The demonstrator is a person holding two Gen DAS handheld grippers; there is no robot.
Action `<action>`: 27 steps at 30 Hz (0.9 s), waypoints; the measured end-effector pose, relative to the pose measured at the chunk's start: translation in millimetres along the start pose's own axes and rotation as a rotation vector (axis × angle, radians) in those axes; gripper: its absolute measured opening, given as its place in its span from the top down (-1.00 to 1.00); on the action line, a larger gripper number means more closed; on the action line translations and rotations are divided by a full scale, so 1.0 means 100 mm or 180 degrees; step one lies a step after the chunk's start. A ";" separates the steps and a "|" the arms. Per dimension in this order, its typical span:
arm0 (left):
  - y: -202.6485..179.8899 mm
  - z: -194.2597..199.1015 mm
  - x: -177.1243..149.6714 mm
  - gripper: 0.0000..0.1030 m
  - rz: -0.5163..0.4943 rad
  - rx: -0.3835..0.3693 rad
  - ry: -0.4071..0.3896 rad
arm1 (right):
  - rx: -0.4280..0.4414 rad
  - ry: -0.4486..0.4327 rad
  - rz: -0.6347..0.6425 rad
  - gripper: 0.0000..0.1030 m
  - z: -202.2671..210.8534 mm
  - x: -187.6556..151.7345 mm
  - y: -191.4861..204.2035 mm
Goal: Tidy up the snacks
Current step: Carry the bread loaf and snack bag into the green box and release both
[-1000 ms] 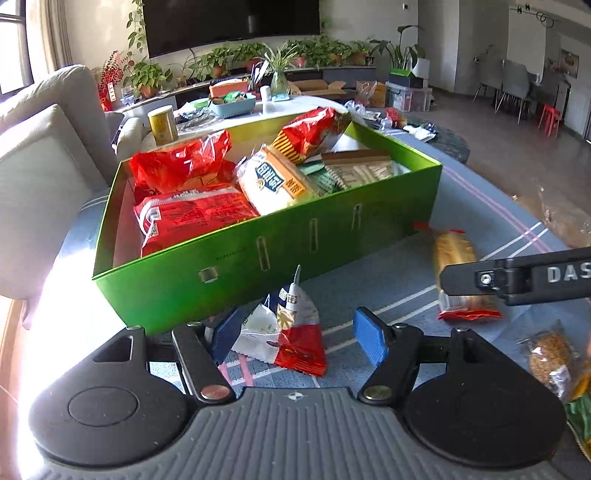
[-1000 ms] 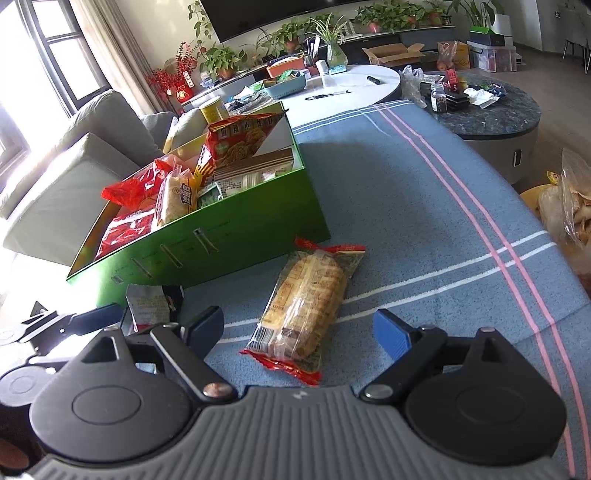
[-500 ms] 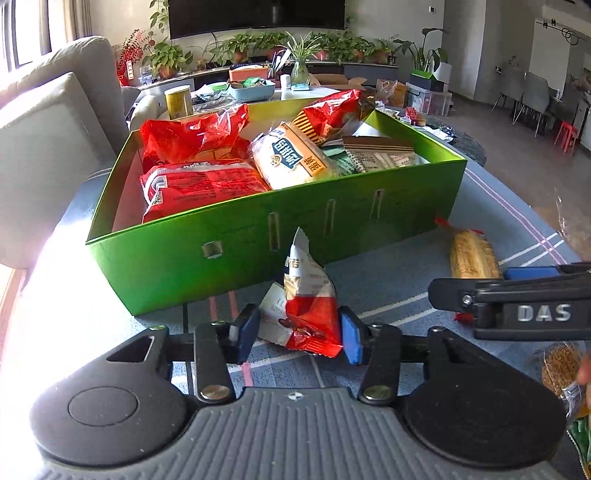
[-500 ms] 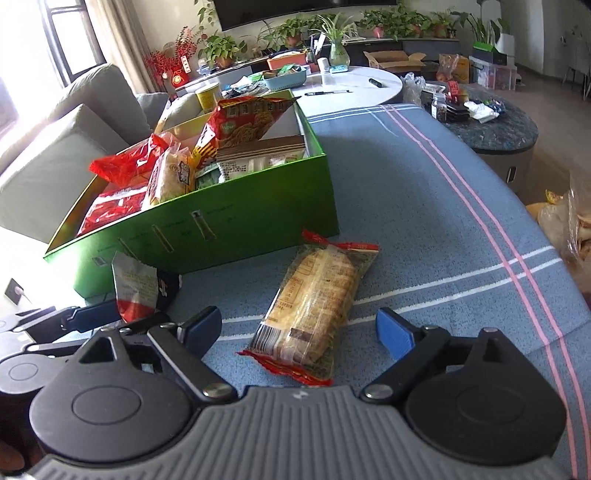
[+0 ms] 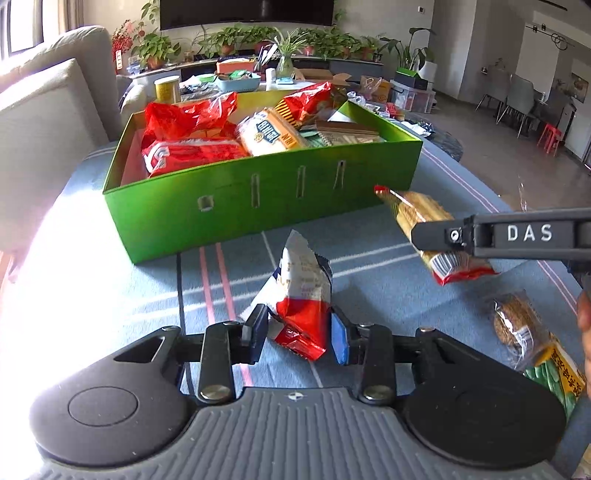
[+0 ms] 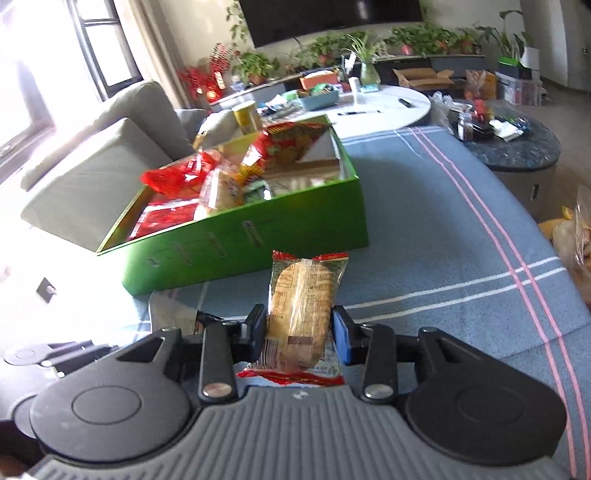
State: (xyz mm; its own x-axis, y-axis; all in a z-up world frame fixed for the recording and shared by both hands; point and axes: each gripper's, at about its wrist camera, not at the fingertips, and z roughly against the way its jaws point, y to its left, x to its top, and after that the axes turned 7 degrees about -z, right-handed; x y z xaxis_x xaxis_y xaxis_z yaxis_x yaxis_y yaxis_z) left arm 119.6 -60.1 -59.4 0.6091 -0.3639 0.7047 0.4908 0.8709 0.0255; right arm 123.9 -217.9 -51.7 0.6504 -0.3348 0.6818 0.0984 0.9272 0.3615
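Left claw (image 5: 298, 334) clamps crumpled red-white packet (image 5: 301, 295); right claw (image 6: 299, 334) clamps clear biscuit pack (image 6: 301, 310).

Bright living room — daylight from the left

Grey sofa (image 5: 48, 122) beside a window (image 6: 99, 40); dark TV (image 5: 245, 11) above potted plants (image 5: 255, 37); round white table (image 6: 384, 105); chairs (image 5: 517, 99) far right.

A blue cloth (image 6: 424, 229) with pink and white stripes covers the table. Off its left edge stands a grey sofa (image 6: 110, 158) with a pale cushion (image 5: 40, 147). Beyond the far edge a round white table (image 6: 384, 107) carries a yellow can (image 5: 167, 88) and a light blue basket (image 5: 236, 82) — behind them, potted plants (image 5: 229, 38) line a low shelf under a dark television (image 5: 247, 11). Off the far right corner sits a dark speckled round table (image 6: 517, 147).
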 end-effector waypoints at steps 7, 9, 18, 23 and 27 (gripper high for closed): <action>0.02 -0.01 -0.02 0.00 0.0077 0.0106 0.0032 | 0.0104 0.0024 0.0081 -0.09 0.03 -0.04 0.11; 0.02 -0.03 -0.01 0.00 0.0061 0.0122 0.0025 | 0.0097 0.0034 0.0061 -0.09 0.03 -0.03 0.09; -0.07 -0.11 0.02 0.21 -0.0096 0.0192 -0.0046 | 0.0116 0.0030 -0.0068 -0.09 0.03 -0.02 -0.01; -0.02 0.01 0.02 0.24 -0.0013 0.0153 -0.0117 | 0.0159 -0.0012 -0.0133 -0.09 0.08 0.00 -0.04; 0.01 0.15 0.08 0.25 0.0044 0.0140 -0.0229 | 0.0255 -0.0080 -0.0147 -0.09 0.16 0.04 -0.01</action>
State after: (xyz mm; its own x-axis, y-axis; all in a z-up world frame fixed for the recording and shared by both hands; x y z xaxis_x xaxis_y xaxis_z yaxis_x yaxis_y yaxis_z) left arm 115.3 -56.8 -42.9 0.5684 -0.3285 0.7544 0.4540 0.8898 0.0455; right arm 115.0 -222.8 -39.1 0.6273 -0.3820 0.6787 0.0666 0.8945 0.4420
